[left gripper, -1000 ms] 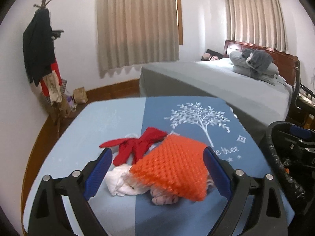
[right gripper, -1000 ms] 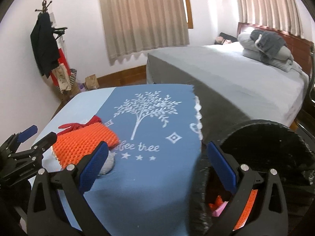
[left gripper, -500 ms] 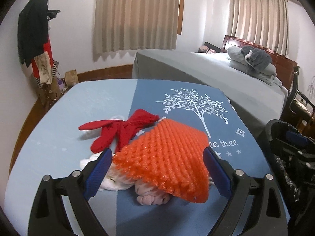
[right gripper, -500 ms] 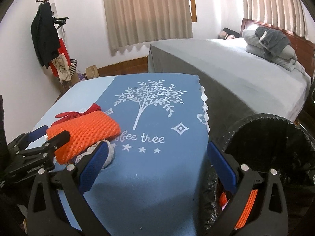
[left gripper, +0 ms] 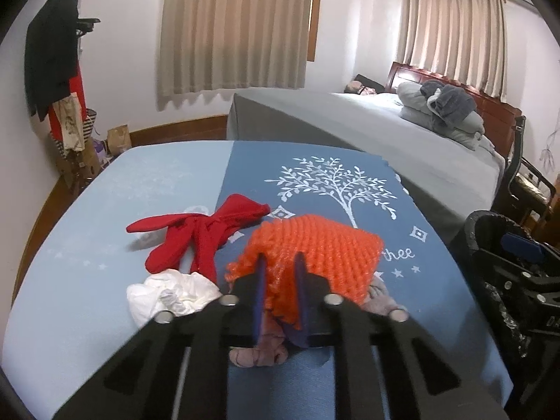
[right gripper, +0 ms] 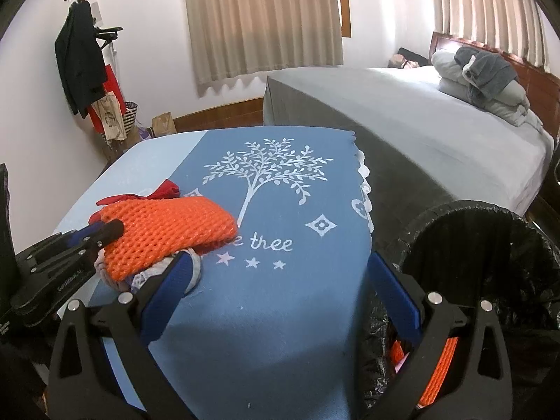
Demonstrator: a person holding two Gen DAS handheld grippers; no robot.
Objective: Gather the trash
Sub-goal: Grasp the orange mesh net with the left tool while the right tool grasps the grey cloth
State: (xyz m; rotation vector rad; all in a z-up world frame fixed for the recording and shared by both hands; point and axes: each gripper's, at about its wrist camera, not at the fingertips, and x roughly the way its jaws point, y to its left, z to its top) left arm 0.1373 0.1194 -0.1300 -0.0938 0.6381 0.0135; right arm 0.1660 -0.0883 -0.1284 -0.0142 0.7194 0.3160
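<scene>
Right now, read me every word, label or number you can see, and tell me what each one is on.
"tree": white lettering on the blue tablecloth, under the tree print; the word before it is hidden by the orange foam net.
"thee": how the same word reads in the left wrist view.
White lettering on the left gripper body: too small to read reliably.

**Soft daylight, curved edges**

My two wrist cameras give an evenly lit room: daylight seeps through the drawn curtains point(left gripper: 238, 31), diffuse, with no hard glare anywhere. Shadows are soft; the darkest patch I see is inside the black bin point(right gripper: 486, 255). The fisheye bends the walls and the bed point(right gripper: 420, 122) toward the rim, and black vignetting cuts the corners. My own tongs, close to the lens, look slightly soft, and the blue tablecloth point(right gripper: 280, 297) shows mild grain.
</scene>
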